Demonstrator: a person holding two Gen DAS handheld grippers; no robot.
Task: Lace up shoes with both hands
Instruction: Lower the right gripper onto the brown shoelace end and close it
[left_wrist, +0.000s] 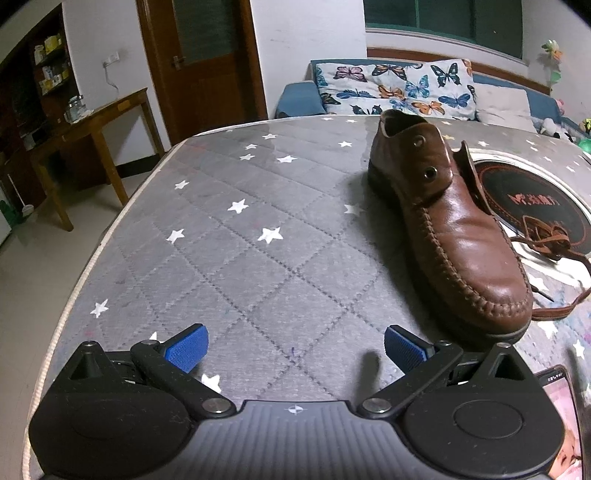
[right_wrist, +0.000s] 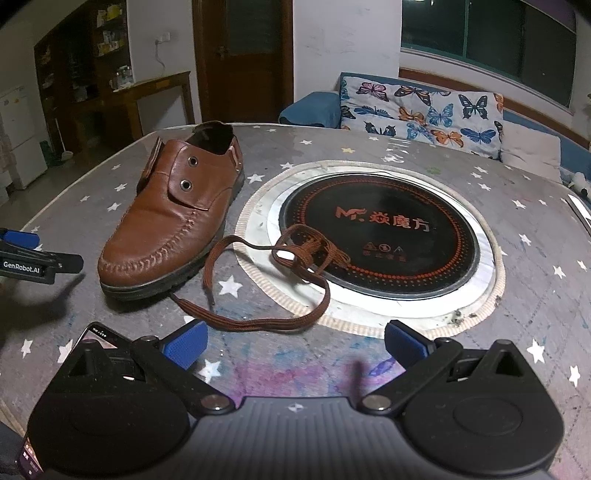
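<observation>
Round table (right_wrist: 546, 295) under a grey quilted cover printed with white stars, pale piping along the rim, faint blue and pink stains near the right-hand gripper. Set into the middle, a black circular induction cooktop (right_wrist: 391, 229) with orange lettering and a ring of orange dots, framed by a white band and a cream woven border.

Brown leather shoe (right_wrist: 173, 218) standing upright on the cover just left of the cooktop, toe toward the cameras, two metal eyelets showing on each flap, all bare of lace. Brown shoelace (right_wrist: 258, 321) lying loose on the table beside the shoe: one bundle of loops over the cooktop's near edge, a long run curving across the cloth toward the toe, one tip close to the sole.

Left gripper (left_wrist: 293, 345) low over bare cloth, well left of the shoe's toe, blue pads spread wide, nothing between them. Right gripper (right_wrist: 293, 343) likewise spread wide and empty, hovering just short of the lace's nearest curve. A phone (right_wrist: 99, 336) flat on the table by the right gripper's left side, screen lit.

Beyond the table: blue sofa (right_wrist: 310, 107) with a butterfly-print cushion (right_wrist: 421, 110) and a white pillow, dark window above it. Brown wooden door (left_wrist: 207, 62) in a white wall, a wooden side table (left_wrist: 107, 118) to its left with jars on top, dark shelving with boxes further left. Pale tiled floor.
</observation>
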